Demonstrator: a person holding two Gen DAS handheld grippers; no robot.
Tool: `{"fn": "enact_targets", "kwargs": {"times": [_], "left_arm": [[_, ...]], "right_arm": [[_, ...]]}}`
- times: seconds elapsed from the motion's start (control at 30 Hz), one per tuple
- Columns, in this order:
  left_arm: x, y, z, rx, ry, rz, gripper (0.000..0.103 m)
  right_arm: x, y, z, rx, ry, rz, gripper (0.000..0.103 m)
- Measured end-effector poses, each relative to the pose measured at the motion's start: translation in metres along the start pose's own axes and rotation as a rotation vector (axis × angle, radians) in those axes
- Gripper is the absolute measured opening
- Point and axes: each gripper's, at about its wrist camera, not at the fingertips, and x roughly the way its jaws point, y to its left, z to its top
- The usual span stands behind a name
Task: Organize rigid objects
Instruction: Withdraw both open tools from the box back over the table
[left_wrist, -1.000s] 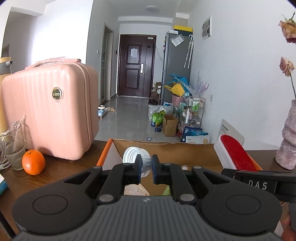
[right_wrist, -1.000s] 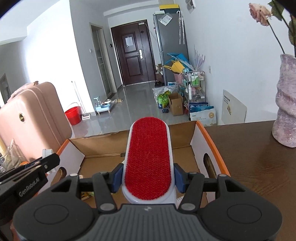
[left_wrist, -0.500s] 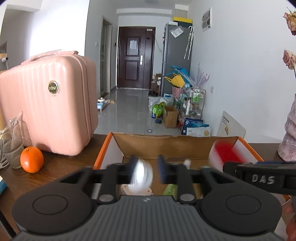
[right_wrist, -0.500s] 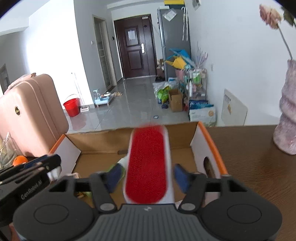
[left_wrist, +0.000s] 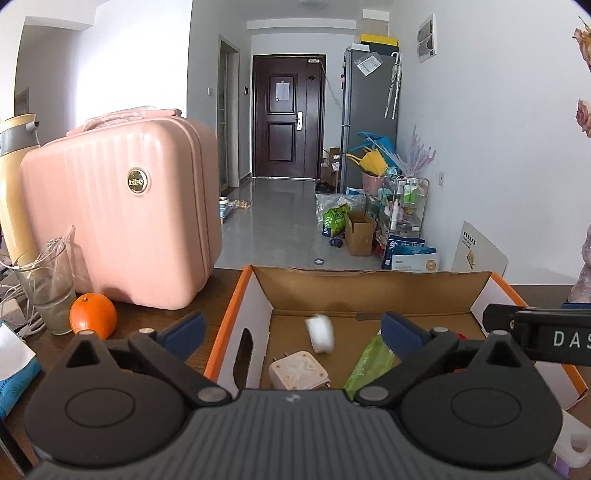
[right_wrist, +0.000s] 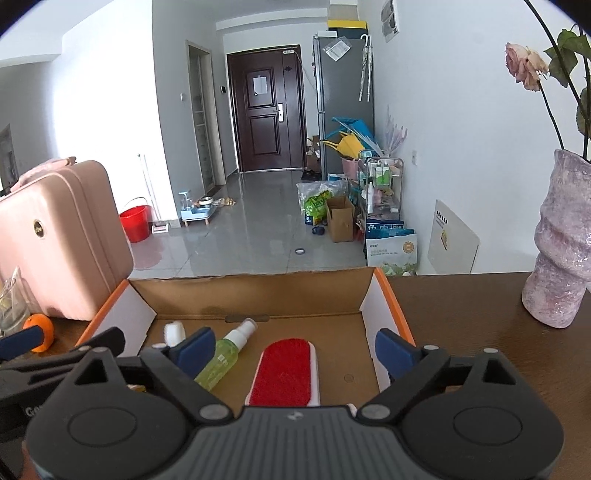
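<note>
An orange-rimmed cardboard box (left_wrist: 255, 306) (right_wrist: 258, 295) stands on the dark wooden table. My left gripper (left_wrist: 291, 326) hovers over its left half, jaws opening wide, nothing pressed between the pads. Beneath it a small white jar (left_wrist: 320, 334) (right_wrist: 174, 332), blurred, lies loose on the box floor beside a white plug adapter (left_wrist: 298, 374) and a green spray bottle (left_wrist: 369, 363) (right_wrist: 225, 358). My right gripper (right_wrist: 295, 347) is over the right half, jaws opening too. The red lint brush (right_wrist: 284, 373) lies flat on the box floor below its gap, untouched by either pad.
A pink suitcase (left_wrist: 122, 221) stands left of the box, with an orange (left_wrist: 92, 319) and a glass (left_wrist: 50, 291) in front of it. A mauve vase (right_wrist: 561, 243) with roses stands at the right. The table's far edge runs just behind the box.
Both grippers went from shut to open. The white jar dropped from the left jaws into the box, and the red brush fell from the right jaws onto the box floor.
</note>
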Motion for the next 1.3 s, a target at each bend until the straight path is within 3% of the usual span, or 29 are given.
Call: {"fn": "enact_targets", "kwargs": {"times": [0.17, 0.77, 1.3], "left_arm": [[-0.004, 0.003, 0.000, -0.005, 0.000, 0.008, 0.103], [-0.043, 0.010, -0.007, -0.009, -0.023, 0.009, 0.103], [-0.088, 0.023, -0.028, -0.022, -0.032, 0.013, 0.103]], "right_arm": [[-0.005, -0.002, -0.003, -0.003, -0.009, 0.005, 0.103], [-0.045, 0.002, -0.017, -0.024, -0.048, 0.023, 0.103], [-0.094, 0.010, -0.049, -0.061, -0.071, 0.041, 0.103]]}}
